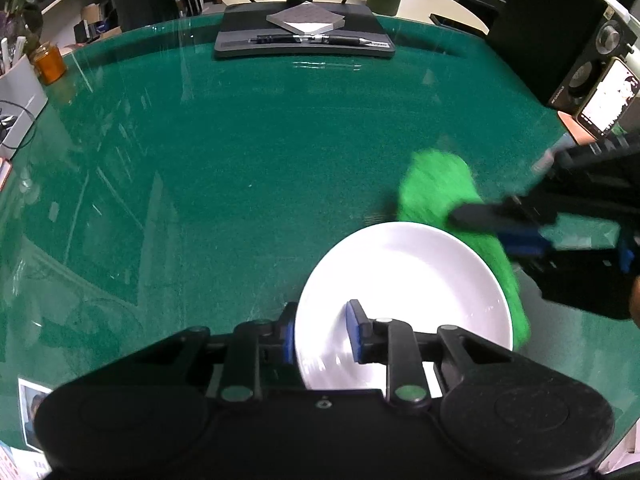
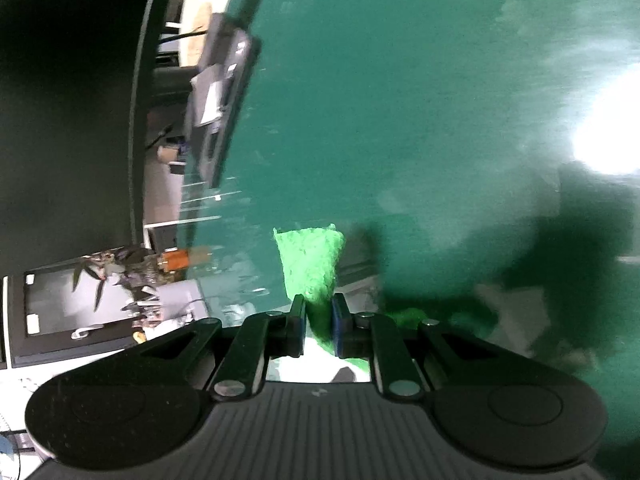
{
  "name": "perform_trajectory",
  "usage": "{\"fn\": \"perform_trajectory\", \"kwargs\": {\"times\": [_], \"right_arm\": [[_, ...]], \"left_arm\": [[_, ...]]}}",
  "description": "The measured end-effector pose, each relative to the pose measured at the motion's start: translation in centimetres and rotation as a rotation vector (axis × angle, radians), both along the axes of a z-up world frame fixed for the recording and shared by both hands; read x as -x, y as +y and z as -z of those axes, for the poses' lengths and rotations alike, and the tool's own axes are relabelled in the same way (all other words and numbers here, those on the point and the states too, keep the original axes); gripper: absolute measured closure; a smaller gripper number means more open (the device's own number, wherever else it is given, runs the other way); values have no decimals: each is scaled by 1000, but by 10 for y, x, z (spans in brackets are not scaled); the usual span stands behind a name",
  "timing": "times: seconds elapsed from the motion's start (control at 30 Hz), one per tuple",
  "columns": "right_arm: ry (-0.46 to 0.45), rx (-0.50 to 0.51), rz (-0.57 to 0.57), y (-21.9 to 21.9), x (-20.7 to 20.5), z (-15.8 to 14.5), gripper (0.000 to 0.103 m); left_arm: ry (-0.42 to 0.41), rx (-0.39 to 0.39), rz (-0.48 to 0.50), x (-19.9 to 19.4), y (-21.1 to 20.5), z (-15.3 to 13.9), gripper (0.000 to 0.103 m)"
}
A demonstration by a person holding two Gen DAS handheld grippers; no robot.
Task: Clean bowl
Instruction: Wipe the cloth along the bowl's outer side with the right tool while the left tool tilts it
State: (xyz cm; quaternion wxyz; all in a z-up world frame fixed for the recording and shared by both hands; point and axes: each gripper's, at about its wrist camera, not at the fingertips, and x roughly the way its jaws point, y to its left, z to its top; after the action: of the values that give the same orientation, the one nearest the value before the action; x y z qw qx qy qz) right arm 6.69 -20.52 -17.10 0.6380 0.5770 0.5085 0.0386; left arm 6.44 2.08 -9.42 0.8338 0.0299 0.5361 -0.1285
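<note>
A white shallow bowl (image 1: 416, 280) rests on the green table. My left gripper (image 1: 320, 330) is shut on the bowl's near-left rim, one blue pad outside the rim and one inside. A bright green cloth (image 1: 440, 188) hangs over the bowl's far-right edge. My right gripper (image 1: 500, 224) comes in from the right with that cloth pinched in it. In the right wrist view the right gripper (image 2: 318, 320) is shut on the green cloth (image 2: 312, 264), which sticks out ahead of the fingers. A sliver of the white bowl (image 2: 308, 368) shows beneath the jaws.
A dark monitor stand (image 1: 304, 36) with a notepad and pens sits at the table's far edge. An amber jar (image 1: 49, 63) and a grey box stand far left. A speaker (image 1: 592, 64) and a phone (image 1: 610, 98) stand far right. A photo card (image 1: 30, 408) lies near left.
</note>
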Motion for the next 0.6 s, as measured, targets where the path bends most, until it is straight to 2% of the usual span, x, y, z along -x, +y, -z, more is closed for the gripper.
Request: {"fn": "perform_trajectory", "kwargs": {"times": [0.13, 0.23, 0.4, 0.6], "right_arm": [[-4, 2, 1, 4, -5, 0, 89], [-40, -16, -16, 23, -24, 3, 89], [-72, -24, -52, 26, -29, 0, 89], [-18, 6, -36, 11, -19, 4, 89]], "left_arm": [[0, -6, 9, -1, -2, 1, 78], [0, -11, 15, -2, -2, 1, 78], [-3, -5, 13, 0, -1, 1, 78], [-8, -8, 17, 0, -2, 1, 77]]}}
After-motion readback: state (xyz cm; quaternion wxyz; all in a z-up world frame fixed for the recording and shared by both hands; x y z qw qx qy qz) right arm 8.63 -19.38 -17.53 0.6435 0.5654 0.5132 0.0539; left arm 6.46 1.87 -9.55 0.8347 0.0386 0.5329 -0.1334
